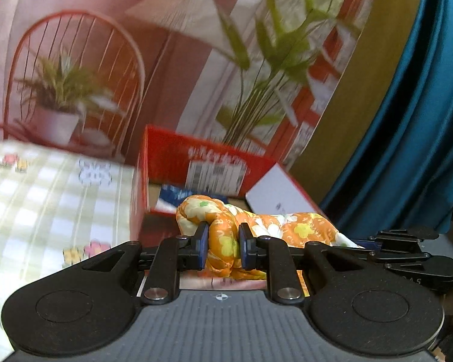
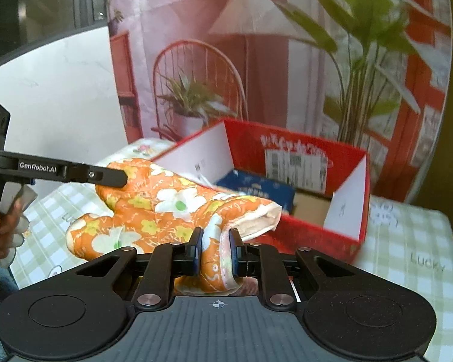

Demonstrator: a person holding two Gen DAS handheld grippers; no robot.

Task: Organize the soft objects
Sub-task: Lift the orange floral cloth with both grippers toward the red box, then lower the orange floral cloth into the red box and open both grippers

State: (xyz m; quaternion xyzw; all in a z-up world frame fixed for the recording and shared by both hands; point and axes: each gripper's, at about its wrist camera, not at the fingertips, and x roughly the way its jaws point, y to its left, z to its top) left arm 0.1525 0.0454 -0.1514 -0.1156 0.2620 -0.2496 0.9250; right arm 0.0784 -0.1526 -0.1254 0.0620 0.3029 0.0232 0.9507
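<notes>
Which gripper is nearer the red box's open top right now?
Right. The right gripper pinches the oven mitt at its cuff end, close beside the red box. The left gripper clamps the mitt's far end, farther from it.

Both wrist views sit close behind their jaws, angled slightly down across the table point(image 2: 407, 241). Shared: orange floral mitt point(image 1: 287, 226), red box point(image 1: 202, 157), printed backdrop point(image 2: 226, 45).
</notes>
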